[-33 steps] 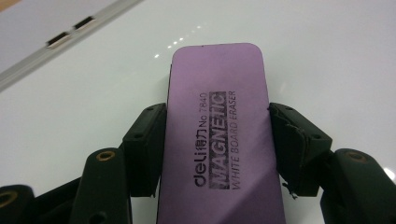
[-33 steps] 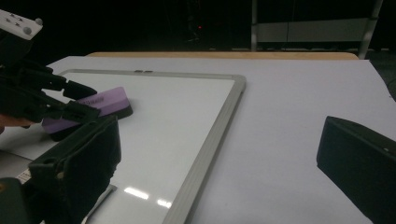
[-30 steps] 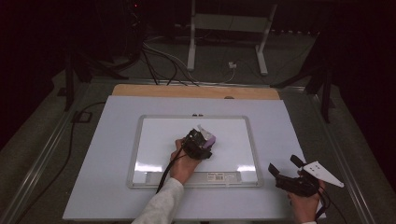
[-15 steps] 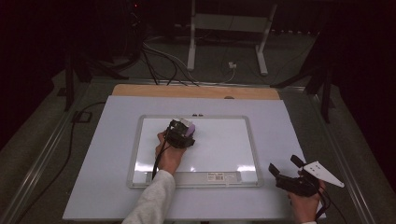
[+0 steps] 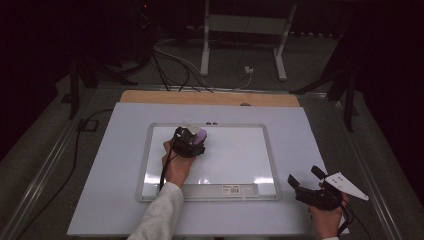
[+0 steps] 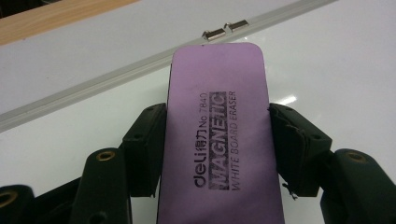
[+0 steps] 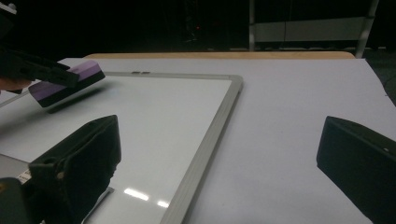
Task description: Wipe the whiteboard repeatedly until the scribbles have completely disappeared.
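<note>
Two grippers work a white table: the left gripper (image 5: pixel 192 136) clamps a purple whiteboard eraser (image 6: pixel 218 135) over the whiteboard's (image 5: pixel 260 150) far-left area, while the right gripper (image 5: pixel 306 181) hovers wide-jawed, empty, near right.

Eraser (image 5: pixel 199 135) above whiteboard's (image 5: pixel 260 131) far-left corner

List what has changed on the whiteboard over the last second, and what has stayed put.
The left gripper, shut on the purple eraser, travelled leftward and toward the far edge of the whiteboard. The right gripper stayed open beside the board's near right corner; the board itself did not shift.
</note>
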`<state>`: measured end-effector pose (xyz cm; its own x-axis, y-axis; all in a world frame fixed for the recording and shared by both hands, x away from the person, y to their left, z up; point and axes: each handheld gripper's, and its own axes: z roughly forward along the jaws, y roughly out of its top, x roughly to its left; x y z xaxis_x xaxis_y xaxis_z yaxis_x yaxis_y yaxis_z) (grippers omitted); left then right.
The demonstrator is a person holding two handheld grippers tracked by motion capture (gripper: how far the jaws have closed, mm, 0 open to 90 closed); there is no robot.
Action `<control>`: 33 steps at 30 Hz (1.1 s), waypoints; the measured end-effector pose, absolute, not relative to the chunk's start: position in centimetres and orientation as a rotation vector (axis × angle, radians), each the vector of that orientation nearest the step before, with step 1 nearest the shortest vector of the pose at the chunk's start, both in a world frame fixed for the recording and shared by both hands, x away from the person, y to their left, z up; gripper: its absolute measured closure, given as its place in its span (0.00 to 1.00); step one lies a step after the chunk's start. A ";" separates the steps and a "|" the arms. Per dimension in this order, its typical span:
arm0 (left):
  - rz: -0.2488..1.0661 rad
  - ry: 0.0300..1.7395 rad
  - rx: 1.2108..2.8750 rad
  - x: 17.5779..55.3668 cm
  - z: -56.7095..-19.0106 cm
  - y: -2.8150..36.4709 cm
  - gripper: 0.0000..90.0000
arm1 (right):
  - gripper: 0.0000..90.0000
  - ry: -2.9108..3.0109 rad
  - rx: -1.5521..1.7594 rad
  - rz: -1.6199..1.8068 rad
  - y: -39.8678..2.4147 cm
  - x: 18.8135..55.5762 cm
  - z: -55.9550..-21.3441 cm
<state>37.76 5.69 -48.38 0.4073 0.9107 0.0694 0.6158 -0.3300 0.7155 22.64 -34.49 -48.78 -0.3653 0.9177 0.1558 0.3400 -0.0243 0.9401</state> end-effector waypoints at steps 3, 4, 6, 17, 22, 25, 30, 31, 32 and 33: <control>0.630 1.294 2.053 37.6 -48.2 6.0 0.46 | 0.00 1.723 1.317 1.398 -34.4 22.6 -48.8; 0.630 1.296 2.046 37.6 -48.1 6.1 0.46 | 0.00 1.725 1.312 1.397 -34.4 22.6 -48.8; 0.633 1.295 2.039 37.5 -47.9 6.2 0.46 | 0.00 1.727 1.309 1.396 -34.3 22.6 -48.8; 0.628 1.298 2.003 37.2 -47.0 7.1 0.46 | 0.00 1.725 1.316 1.399 -34.4 22.7 -48.8; 0.633 1.302 1.990 37.2 -46.7 7.4 0.46 | 0.00 1.722 1.319 1.399 -34.5 22.7 -48.8; 0.634 1.303 1.987 37.2 -46.5 7.6 0.46 | 0.00 1.720 1.319 1.399 -34.5 22.7 -48.8; 0.637 1.317 1.973 37.2 -46.4 8.2 0.46 | 0.00 1.720 1.318 1.397 -34.5 22.7 -48.8; 0.639 1.320 1.970 37.2 -46.4 8.3 0.46 | 0.00 1.720 1.318 1.397 -34.5 22.7 -48.8; 0.640 1.322 1.968 37.1 -46.3 8.5 0.46 | 0.00 1.720 1.318 1.396 -34.6 22.7 -48.8; 0.639 1.326 1.963 37.1 -46.3 8.6 0.46 | 0.00 1.719 1.318 1.396 -34.6 22.7 -48.8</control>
